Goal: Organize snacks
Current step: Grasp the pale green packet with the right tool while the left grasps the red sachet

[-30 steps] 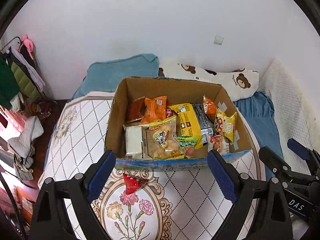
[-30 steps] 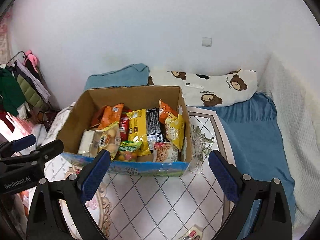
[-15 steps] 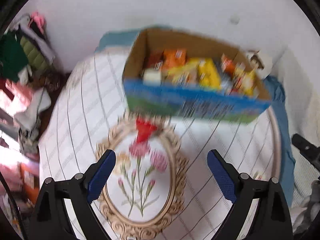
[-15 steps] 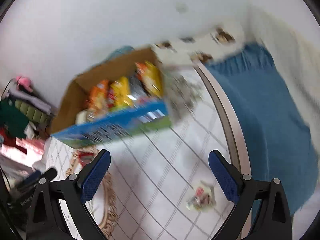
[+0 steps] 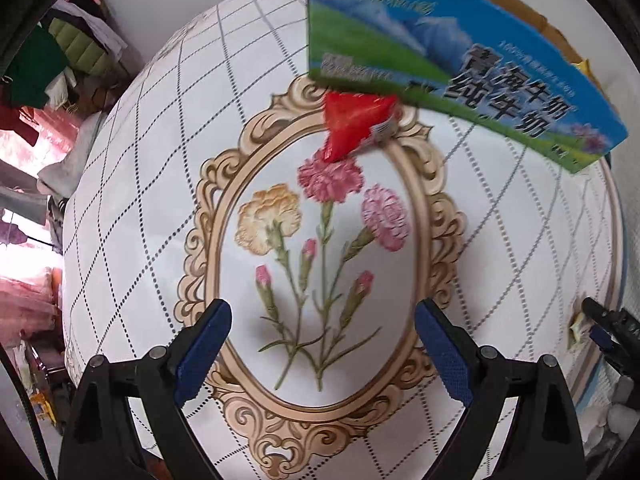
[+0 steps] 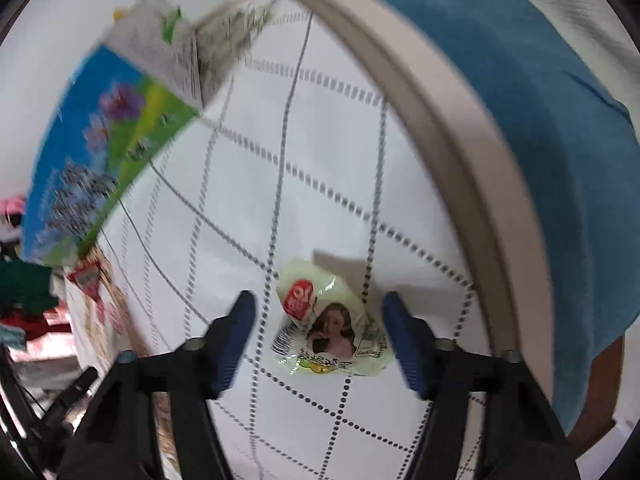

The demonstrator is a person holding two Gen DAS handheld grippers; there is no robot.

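Observation:
A red snack packet (image 5: 354, 128) lies on the round table against the front of the blue-and-green cardboard box (image 5: 448, 60). My left gripper (image 5: 322, 344) is open and empty, low over the table's flower print, well short of the red packet. My right gripper (image 6: 320, 332) is open, its fingers on either side of a pale green snack packet (image 6: 332, 332) with a woman's picture, which lies flat on the table. The box (image 6: 100, 152) and the red packet (image 6: 86, 280) show at the left of the right wrist view. The pale packet (image 5: 576, 328) and right gripper show at the right edge of the left wrist view.
The round table (image 5: 140, 160) has a white cloth with a dotted diamond grid and a beige rim (image 6: 460, 120). A blue blanket (image 6: 540, 100) lies beyond the rim on the right. Clothes and clutter (image 5: 48, 60) are off the table's left side.
Both grippers have dropped low toward the table. The box interior has left both views. The right gripper now straddles the pale green packet; the left has closed in toward the red packet.

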